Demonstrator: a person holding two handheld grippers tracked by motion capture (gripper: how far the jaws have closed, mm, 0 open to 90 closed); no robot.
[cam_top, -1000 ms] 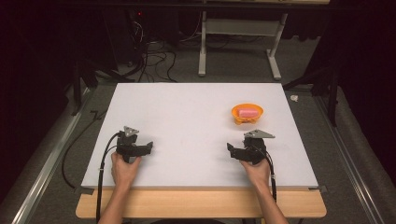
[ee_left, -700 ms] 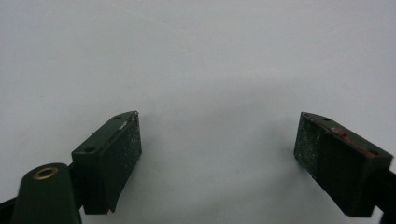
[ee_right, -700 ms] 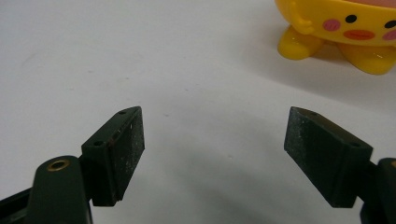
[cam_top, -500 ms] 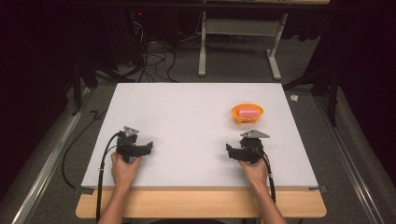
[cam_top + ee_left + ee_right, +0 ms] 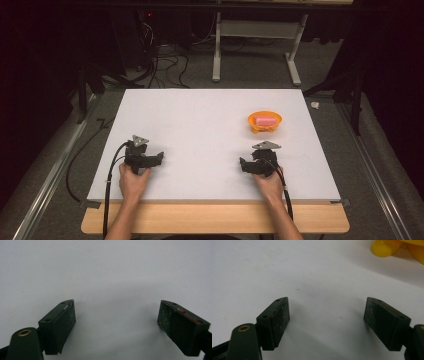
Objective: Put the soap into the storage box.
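Presently catalogued, left to right across the white surface (image 5: 210, 125).

Item 1: left tongs (image 5: 159, 158), near the front left edge, held in the person's left hand (image 5: 133, 181). Jaws stand wide apart with nothing but bare board between them. Forearm enters from the bottom; the wrist is straight, the tool low and level, pointing rightward over the board.

Item 2: right tongs (image 5: 242, 164), near the front right, held in the right hand (image 5: 270, 184). Jaws likewise spread, gripping nothing. The tool points inward to the left, so the goods lie off to one side of its camera.

Item 3: orange bowl (image 5: 264, 121), beyond and slightly right of the right tongs, well apart from them. A pink cylinder (image 5: 265, 121) lies on its side inside.

Risks, as judged: the bowl looks light and shallow, so a jaw catching its rim could tip or slide it. The round cylinder may roll off under a skewed pinch. A reach begun from this inward heading needs the wrist turned first.
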